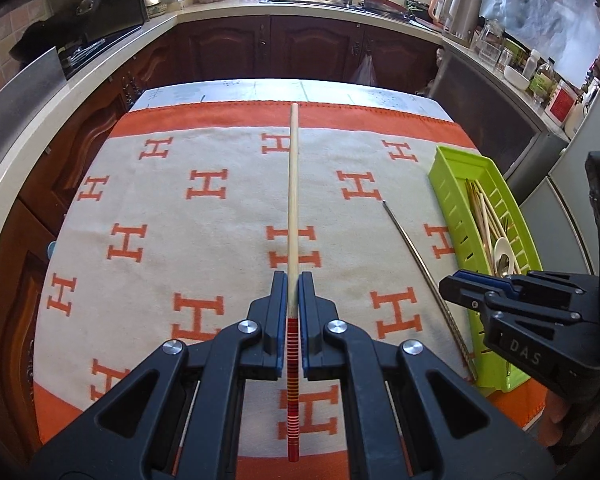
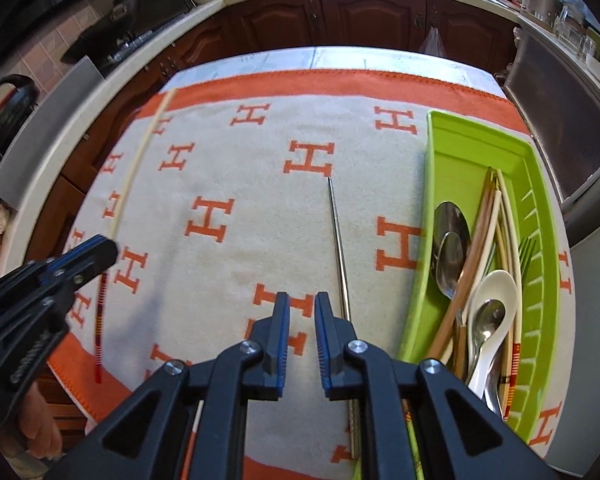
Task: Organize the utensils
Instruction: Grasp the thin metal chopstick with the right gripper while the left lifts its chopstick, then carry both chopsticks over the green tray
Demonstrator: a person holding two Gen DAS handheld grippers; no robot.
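With our left gripper [image 1: 293, 280] clamped on the wooden chopstick [image 1: 292, 200], its long axis running near to far, the green tray [image 1: 452, 184] lies to its right, nearer our empty, slightly parted right gripper [image 2: 302, 300].

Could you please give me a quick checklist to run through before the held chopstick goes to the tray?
1. Left gripper shut on the long wooden chopstick with red-striped end: ok.
2. Chopstick straight between the jaws: ok.
3. Right gripper open and holding nothing: ok.
4. Green plastic slotted tray has free space at its far end: ok.
5. Thin metal chopstick on the orange-and-cream towel left of the tray, still to collect: not ok.
6. Grip firmness: cannot tell.
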